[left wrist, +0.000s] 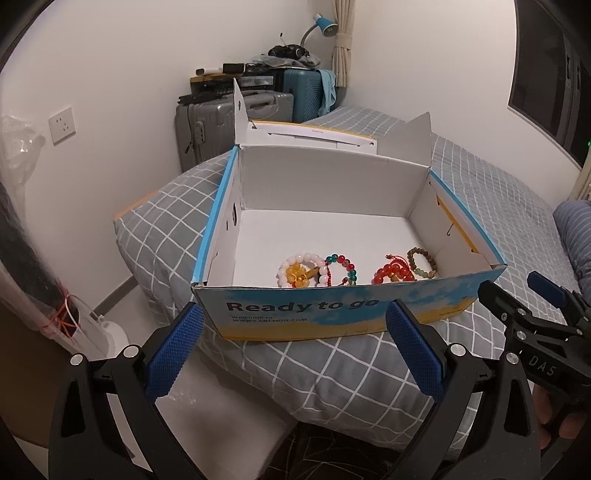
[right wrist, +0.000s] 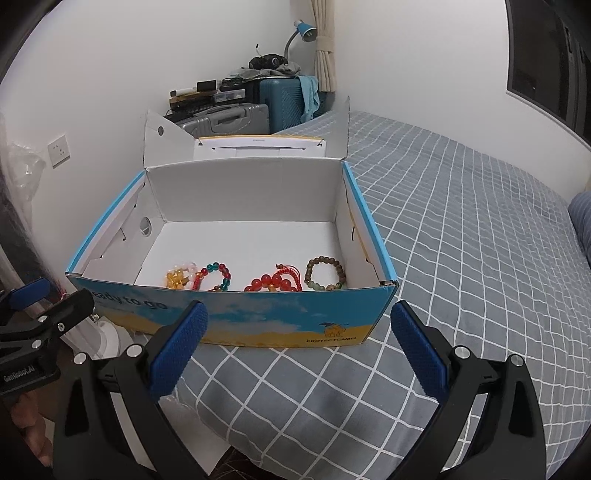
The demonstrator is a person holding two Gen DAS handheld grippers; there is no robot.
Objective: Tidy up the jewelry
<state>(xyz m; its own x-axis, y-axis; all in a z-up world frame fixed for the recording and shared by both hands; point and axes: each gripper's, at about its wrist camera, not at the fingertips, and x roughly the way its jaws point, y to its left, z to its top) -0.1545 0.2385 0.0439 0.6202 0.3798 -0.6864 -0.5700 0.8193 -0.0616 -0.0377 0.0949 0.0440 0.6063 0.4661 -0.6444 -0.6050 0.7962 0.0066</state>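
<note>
An open cardboard box (left wrist: 332,317) (right wrist: 258,317) with a blue and yellow printed front rests on the bed. Along its near inside wall lie several bead bracelets: a white and amber one (left wrist: 304,275) (right wrist: 181,275), a green and red one (left wrist: 341,267) (right wrist: 218,275), a red one (left wrist: 393,275) (right wrist: 273,282) and an olive-brown one (left wrist: 423,264) (right wrist: 325,273). My left gripper (left wrist: 295,347) hangs open just in front of the box with nothing between its blue pads. My right gripper (right wrist: 299,343) is also open and empty, a little to the right of the left one.
The bed (right wrist: 461,258) has a grey checked cover and stretches right and back. Suitcases (left wrist: 236,118) with clutter and a blue lamp (left wrist: 325,24) stand behind the box by the wall. A striped pillow (left wrist: 576,229) lies at the far right. A wall socket (left wrist: 61,125) is left.
</note>
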